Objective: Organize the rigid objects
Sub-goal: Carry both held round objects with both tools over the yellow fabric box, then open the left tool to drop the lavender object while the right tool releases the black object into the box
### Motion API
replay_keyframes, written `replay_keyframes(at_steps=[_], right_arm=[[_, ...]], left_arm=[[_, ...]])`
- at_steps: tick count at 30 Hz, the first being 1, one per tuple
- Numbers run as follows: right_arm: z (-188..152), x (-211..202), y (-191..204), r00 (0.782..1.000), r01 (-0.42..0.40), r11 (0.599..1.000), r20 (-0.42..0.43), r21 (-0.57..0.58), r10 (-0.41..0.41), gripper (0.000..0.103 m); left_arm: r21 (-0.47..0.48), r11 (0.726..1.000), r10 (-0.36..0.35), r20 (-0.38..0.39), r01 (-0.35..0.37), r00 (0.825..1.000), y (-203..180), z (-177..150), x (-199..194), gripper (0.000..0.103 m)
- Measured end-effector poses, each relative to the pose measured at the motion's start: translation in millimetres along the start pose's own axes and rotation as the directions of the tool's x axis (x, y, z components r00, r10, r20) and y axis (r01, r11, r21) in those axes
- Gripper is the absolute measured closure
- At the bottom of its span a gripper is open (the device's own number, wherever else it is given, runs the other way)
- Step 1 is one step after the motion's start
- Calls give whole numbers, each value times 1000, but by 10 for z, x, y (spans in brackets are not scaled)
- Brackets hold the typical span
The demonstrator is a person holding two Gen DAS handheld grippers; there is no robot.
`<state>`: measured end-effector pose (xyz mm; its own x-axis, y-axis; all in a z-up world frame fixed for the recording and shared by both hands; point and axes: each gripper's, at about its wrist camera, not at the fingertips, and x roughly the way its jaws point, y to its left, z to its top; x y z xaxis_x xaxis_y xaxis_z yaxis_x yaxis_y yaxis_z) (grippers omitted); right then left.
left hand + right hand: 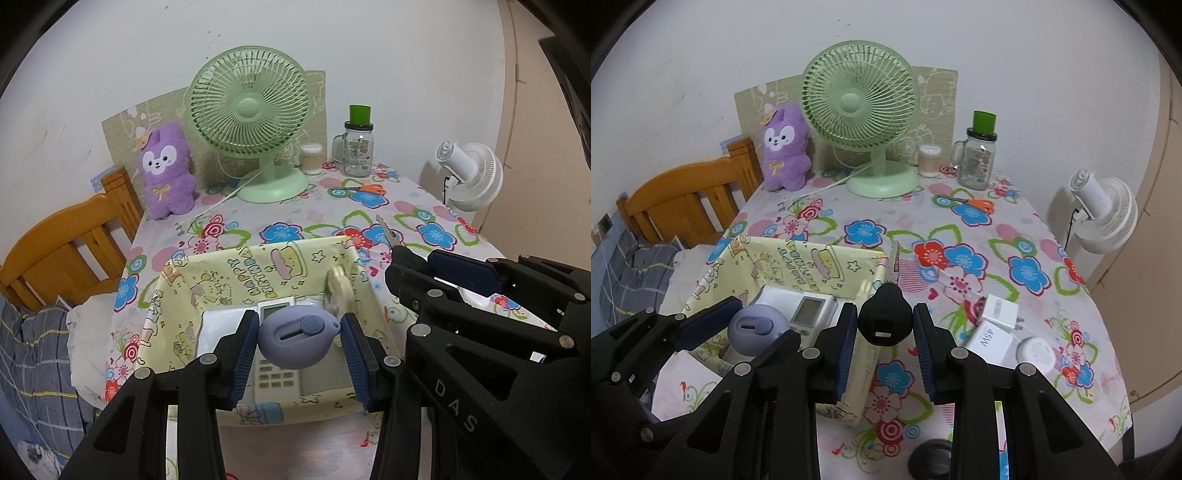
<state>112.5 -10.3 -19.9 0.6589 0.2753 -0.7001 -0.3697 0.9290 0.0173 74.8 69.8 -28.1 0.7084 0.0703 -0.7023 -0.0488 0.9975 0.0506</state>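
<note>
One key (885,317), one purple cutter (295,341)

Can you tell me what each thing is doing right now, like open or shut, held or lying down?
left hand-held gripper: shut on the purple cutter.
purple cutter: held over the yellow box.
right hand-held gripper: shut on the key.
key: held, blade pointing forward.
yellow box: open, a remote control lying inside.
orange scissors: closed, flat on the table.
glass jar: upright, lid on.
white charger: lying unplugged.
</note>
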Motion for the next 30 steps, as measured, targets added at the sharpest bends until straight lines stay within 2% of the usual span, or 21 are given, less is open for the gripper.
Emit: replay_keyframes(at_steps=[30], right_arm=[[39, 633, 456, 993, -45, 997, -112, -56, 38, 69]], left_arm=[[-65, 997, 40, -109, -48, 993, 486, -126, 522, 56]])
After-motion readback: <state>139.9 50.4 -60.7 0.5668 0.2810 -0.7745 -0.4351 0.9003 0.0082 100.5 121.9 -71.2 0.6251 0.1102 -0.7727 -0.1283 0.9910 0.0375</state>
